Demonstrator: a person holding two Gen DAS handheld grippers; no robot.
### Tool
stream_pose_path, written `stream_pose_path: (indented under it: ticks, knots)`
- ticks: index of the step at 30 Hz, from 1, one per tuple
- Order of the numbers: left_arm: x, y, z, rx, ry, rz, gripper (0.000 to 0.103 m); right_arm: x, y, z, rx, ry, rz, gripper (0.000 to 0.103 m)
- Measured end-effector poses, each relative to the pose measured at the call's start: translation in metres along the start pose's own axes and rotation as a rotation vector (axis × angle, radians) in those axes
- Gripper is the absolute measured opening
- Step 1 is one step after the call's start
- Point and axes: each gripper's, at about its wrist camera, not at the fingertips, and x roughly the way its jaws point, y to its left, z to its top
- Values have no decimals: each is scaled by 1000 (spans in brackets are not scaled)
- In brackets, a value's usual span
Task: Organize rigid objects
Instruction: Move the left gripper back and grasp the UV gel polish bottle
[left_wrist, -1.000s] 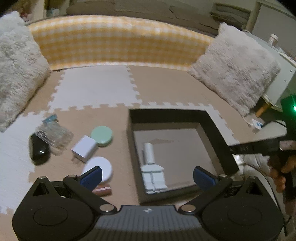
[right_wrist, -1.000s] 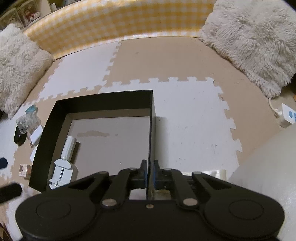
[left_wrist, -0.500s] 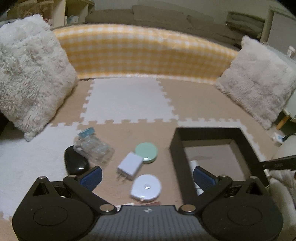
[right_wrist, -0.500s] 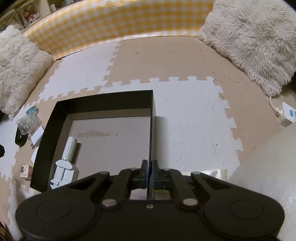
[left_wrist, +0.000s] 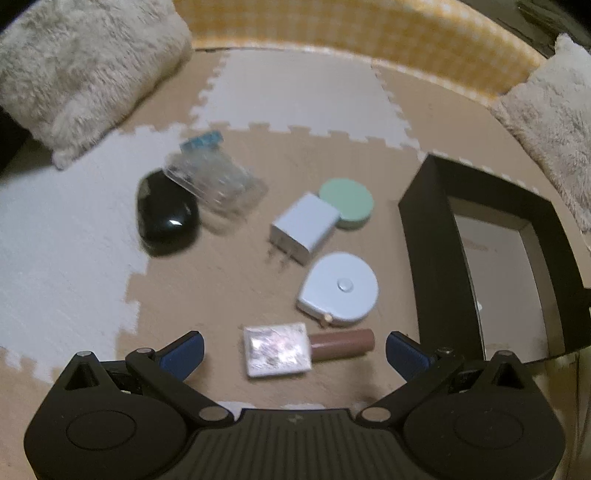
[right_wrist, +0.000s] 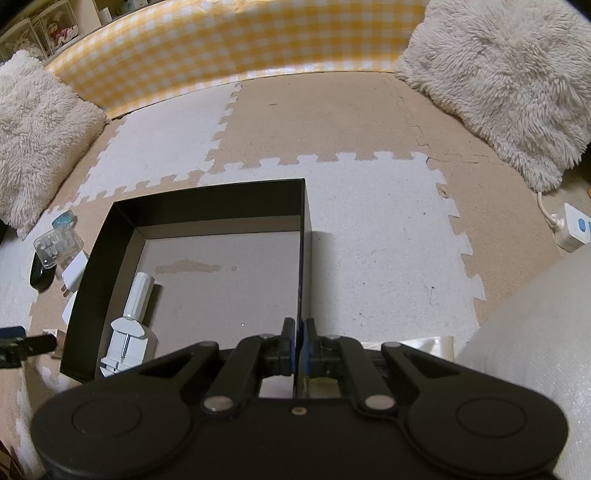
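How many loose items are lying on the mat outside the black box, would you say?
7: black case, clear case, white charger, green disc, white tape measure, small packet, brown tube. The gripper body may hide others.

Fluffy pillows (right_wrist: 509, 74), yellow checked bolster (right_wrist: 229, 48), puzzle foam mat (right_wrist: 369, 229), power strip (right_wrist: 576, 229)

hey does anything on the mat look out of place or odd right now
Nothing looks spilled or broken. One oddity: the clear plastic case lies tilted, propped on the black mouse rather than flat on the mat. The other loose items lie outside the black box, whose wall the right gripper pinches.
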Motion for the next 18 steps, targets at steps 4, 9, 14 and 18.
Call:
stream_pose_path:
  ticks: [4, 9, 14, 18]
  knots:
    - [9, -8, -4, -1, 3, -4, 103, 0, 0, 0, 2, 0, 1, 4]
    - [21, -15, -6, 8, -14, 27, 103, 0, -1, 0, 5, 2, 4, 4]
    - [27, -12, -8, 7, -12, 71, 103, 0, -1, 0, 6, 2, 5, 4]
    - [24, -7, -9, -1, 2, 63, 92, 0, -1, 0, 6, 2, 6, 4]
